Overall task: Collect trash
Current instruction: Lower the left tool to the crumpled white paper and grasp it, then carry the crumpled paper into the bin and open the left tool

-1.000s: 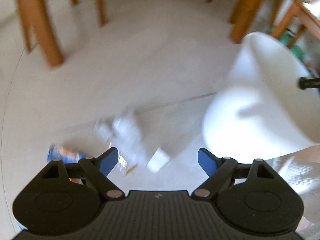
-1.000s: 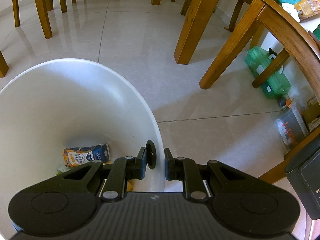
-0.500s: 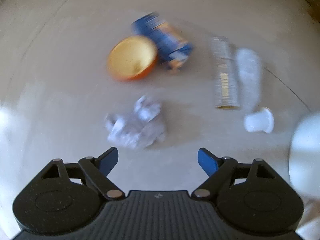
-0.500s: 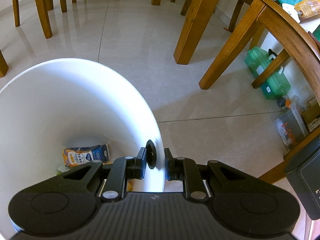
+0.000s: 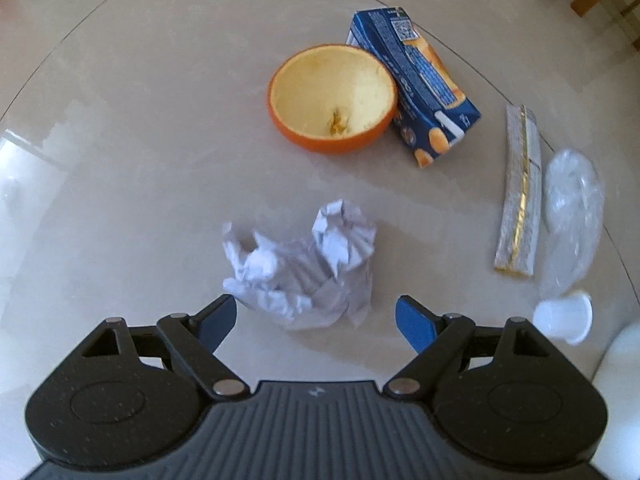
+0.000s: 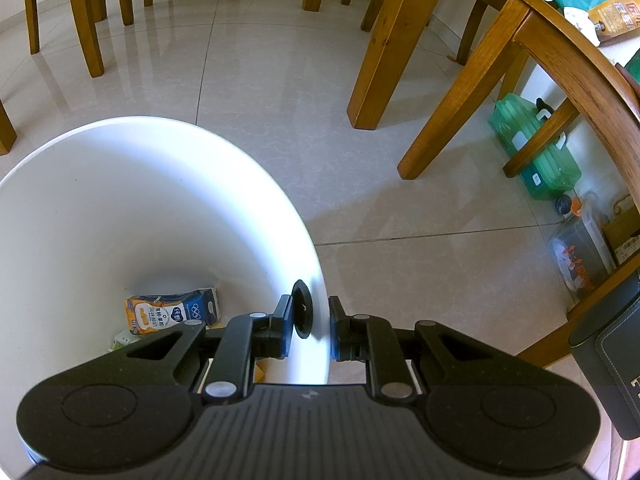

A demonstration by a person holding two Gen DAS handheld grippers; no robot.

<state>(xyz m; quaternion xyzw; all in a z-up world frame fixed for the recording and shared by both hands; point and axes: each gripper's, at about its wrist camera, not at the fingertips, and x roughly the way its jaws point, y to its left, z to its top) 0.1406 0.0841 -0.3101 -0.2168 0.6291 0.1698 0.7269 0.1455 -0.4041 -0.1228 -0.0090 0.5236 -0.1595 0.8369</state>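
Left gripper [image 5: 316,316]: jaws apart, pointing down over a crumpled paper [image 5: 304,264] on the floor, not touching it. Beyond: an empty orange peel half [image 5: 332,98] touching a blue juice carton [image 5: 416,84]; a foil wrapper [image 5: 520,192], clear plastic bag [image 5: 572,208] and small white cup [image 5: 564,316] alongside. Right gripper [image 6: 310,328]: clamped on the rim of a white bin [image 6: 120,208]; a carton [image 6: 172,312] and scraps lie at its bottom.
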